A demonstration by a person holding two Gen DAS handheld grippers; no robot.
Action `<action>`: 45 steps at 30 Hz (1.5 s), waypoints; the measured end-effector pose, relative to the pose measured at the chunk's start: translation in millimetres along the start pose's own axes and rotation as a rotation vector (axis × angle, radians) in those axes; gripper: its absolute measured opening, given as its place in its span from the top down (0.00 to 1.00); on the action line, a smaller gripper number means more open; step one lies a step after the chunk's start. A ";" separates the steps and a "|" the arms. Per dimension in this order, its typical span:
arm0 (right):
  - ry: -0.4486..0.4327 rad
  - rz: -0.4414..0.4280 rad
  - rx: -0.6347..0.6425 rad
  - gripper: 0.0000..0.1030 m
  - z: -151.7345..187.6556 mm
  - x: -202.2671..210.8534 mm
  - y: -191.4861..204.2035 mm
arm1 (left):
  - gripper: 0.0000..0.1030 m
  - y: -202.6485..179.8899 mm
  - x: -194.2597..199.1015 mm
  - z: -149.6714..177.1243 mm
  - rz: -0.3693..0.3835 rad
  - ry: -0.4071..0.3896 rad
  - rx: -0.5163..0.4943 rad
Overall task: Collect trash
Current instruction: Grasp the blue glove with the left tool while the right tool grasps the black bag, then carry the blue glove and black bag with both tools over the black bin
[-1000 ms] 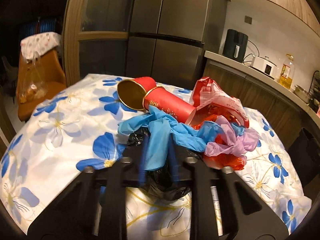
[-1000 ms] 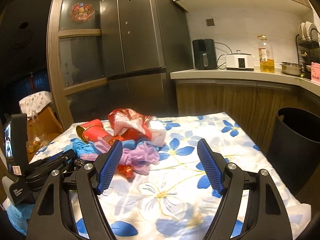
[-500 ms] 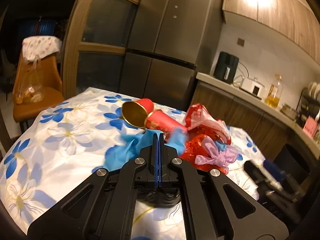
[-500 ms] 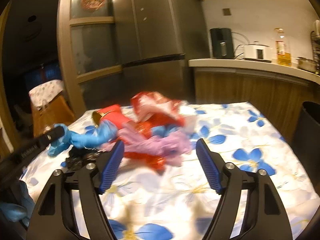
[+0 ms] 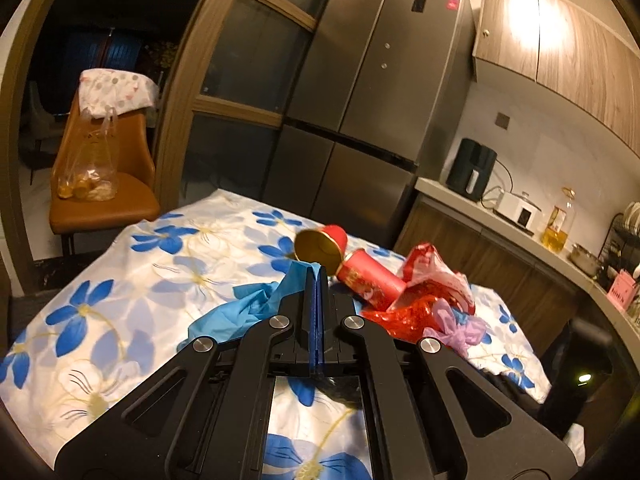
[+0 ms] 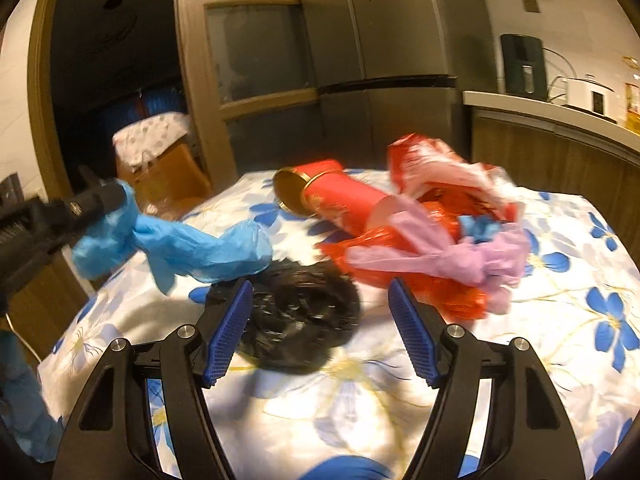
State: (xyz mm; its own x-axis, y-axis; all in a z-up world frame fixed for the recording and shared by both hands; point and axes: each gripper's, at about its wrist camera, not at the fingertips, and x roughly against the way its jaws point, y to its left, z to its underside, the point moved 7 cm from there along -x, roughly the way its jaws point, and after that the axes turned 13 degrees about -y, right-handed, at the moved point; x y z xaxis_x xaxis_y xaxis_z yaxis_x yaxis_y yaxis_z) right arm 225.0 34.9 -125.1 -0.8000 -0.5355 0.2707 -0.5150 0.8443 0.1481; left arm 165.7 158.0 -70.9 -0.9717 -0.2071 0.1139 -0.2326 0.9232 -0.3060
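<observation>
Left wrist view: the left gripper (image 5: 316,312) is pointing across the floral tablecloth (image 5: 120,280) w/ its jaws clamped fully together, pinching the blue glove (image 5: 256,308). The glove is draping off to the left of the fingers, hanging just over the cloth. Beyond it the red tube (image 5: 368,284) is lying on its side w/ its gold-lined lid (image 5: 320,242) right next to it, and the red plastic wrap (image 5: 432,280) plus the purple bag (image 5: 460,328) are sitting in a heap to the right. A dark bin (image 5: 576,376) is showing at the table's right edge, prob where it's all going.

Right wrist view: the right gripper (image 6: 320,328) is hovering wide open, nothing between the pads, lining up over the black bag (image 6: 296,316) crumpled on the cloth, which is lying partly between the fingertips but not gripped. At left, the left gripper is carrying the blue glove lifted clear of the table. Tube, red wrap and purple bag are untouched behind.

Progress, as I'm reading it: early days. One item is in hand, none visibly binned. Black bag looks like the next pickup; tube, lid, red wrap and purple bag are all waiting.
</observation>
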 end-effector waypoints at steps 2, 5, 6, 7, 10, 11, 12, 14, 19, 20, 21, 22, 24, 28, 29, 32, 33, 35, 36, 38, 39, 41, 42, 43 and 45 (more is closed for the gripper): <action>0.021 -0.010 0.012 0.32 3.4 -5.0 5.8 | 1.00 1.8 3.0 -3.9 -0.003 -0.010 -0.003; 0.055 -0.007 0.020 0.32 8.8 -12.8 7.4 | 1.00 4.2 5.7 -6.6 -0.008 -0.019 -0.005; 0.064 -0.007 0.017 0.33 10.4 -14.4 6.8 | 1.00 4.6 6.0 -6.7 -0.009 -0.018 -0.004; 0.070 -0.007 0.013 0.39 11.7 -15.6 5.9 | 1.00 4.7 6.3 -6.6 -0.010 -0.017 -0.004; 0.098 -0.019 0.013 0.56 16.9 -19.2 7.3 | 1.00 3.8 8.4 -6.9 -0.012 -0.018 -0.007; 0.108 -0.025 0.014 0.61 19.0 -19.9 6.9 | 1.00 4.2 8.5 -7.0 -0.012 -0.019 -0.009; 0.117 -0.029 0.016 0.62 20.6 -20.8 6.8 | 1.00 3.4 9.6 -6.8 -0.012 -0.019 -0.010; 0.125 -0.044 0.018 0.74 21.9 -21.1 9.1 | 1.00 2.7 11.3 -7.3 -0.012 -0.021 -0.013; 0.096 -0.072 0.040 0.87 18.6 -11.2 14.9 | 1.00 1.5 13.8 -9.1 -0.013 -0.025 -0.018; 0.082 -0.074 0.043 0.88 16.0 -6.4 15.1 | 1.00 0.6 15.3 -10.1 -0.011 -0.028 -0.020; 0.067 -0.074 0.045 0.88 12.5 -2.5 14.7 | 1.00 -0.3 16.6 -11.2 -0.010 -0.030 -0.022; 0.046 -0.078 0.044 0.89 8.5 4.9 14.7 | 1.00 -1.0 17.9 -11.8 -0.010 -0.033 -0.024; 0.019 -0.081 0.044 0.89 2.9 17.1 14.1 | 1.00 -3.5 19.9 -13.3 -0.006 -0.037 -0.028; -0.026 -0.075 0.037 0.89 -5.0 42.5 8.7 | 1.00 -10.0 25.4 -15.3 0.004 -0.047 -0.036; -0.036 -0.068 0.036 0.89 -7.8 46.9 6.5 | 1.00 -12.5 27.3 -16.3 0.008 -0.050 -0.038; -0.073 -0.048 0.030 0.89 -15.8 65.3 -2.8 | 1.00 -21.5 32.9 -19.0 0.024 -0.058 -0.042; -0.086 -0.037 0.027 0.89 -18.8 71.5 -6.7 | 1.00 -24.6 34.1 -19.4 0.030 -0.060 -0.043; -0.110 -0.016 0.023 0.89 -24.5 83.0 -15.2 | 1.00 -33.0 36.0 -19.0 0.046 -0.060 -0.044; -0.119 -0.006 0.020 0.89 -27.6 87.1 -19.4 | 1.00 -38.7 37.0 -18.3 0.055 -0.059 -0.047; -0.138 0.020 0.013 0.89 -32.3 97.1 -29.5 | 1.00 -50.3 38.4 -16.9 0.079 -0.056 -0.052; -0.147 0.033 0.008 0.89 -34.3 102.0 -34.9 | 1.00 -57.1 39.3 -16.3 0.092 -0.056 -0.054; -0.165 0.062 0.001 0.89 -38.9 110.4 -46.4 | 1.00 -69.7 41.4 -14.5 0.114 -0.058 -0.062; -0.173 0.073 -0.001 0.89 -40.1 114.9 -51.2 | 1.00 -75.0 41.9 -13.7 0.124 -0.057 -0.065; -0.179 0.083 -0.003 0.89 -41.4 118.9 -57.3 | 1.00 -82.7 42.4 -12.9 0.139 -0.057 -0.067; -0.197 0.121 -0.003 0.89 -44.1 128.1 -72.3 | 1.00 -95.9 42.7 -11.1 0.161 -0.055 -0.073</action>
State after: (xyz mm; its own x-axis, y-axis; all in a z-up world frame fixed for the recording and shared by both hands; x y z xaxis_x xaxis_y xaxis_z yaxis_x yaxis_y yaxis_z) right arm 173.3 -93.8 -59.3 -0.9007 -0.4236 0.0960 -0.4108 0.9026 0.1285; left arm 147.0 64.2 -26.3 -0.9974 -0.0704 0.0171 -0.0725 0.9664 -0.2465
